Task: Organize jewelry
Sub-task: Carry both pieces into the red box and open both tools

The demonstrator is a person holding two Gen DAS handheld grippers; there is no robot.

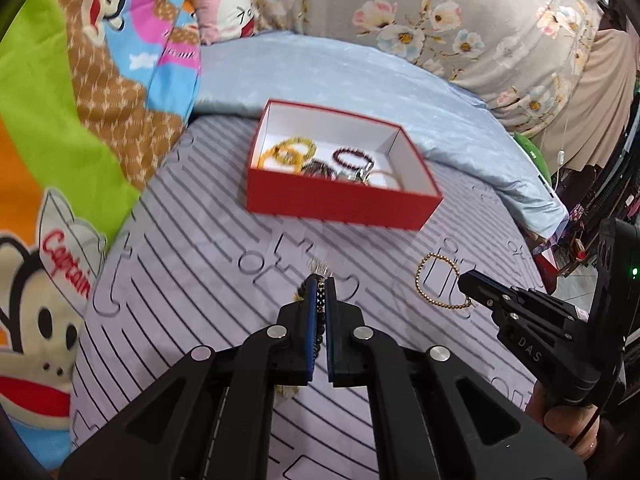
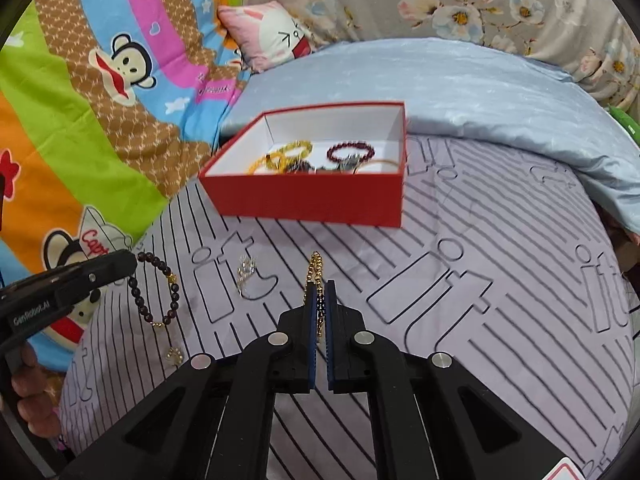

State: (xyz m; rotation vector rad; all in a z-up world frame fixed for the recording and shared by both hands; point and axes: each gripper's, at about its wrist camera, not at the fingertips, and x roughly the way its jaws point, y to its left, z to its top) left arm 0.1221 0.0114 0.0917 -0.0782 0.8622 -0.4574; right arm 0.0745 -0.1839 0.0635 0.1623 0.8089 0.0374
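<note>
My left gripper (image 1: 320, 286) is clenched on a dark bead bracelet (image 2: 154, 292), and my right gripper (image 2: 320, 286) is clenched on a gold bead bracelet (image 1: 440, 282). Both hang just above the striped sheet (image 1: 192, 256), near a red box (image 2: 304, 196) holding other bracelets

box (image 2: 304, 200): red outside, white inside
bed sheet (image 2: 460, 280): lilac, dark stripes
quilt (image 2: 60, 120): green, orange, blue, monkey cartoon
gold bracelet (image 1: 440, 280): gold beads
dark bracelet (image 2: 156, 292): dark brown beads, gold accents
pillow (image 2: 480, 92): pale blue
</note>
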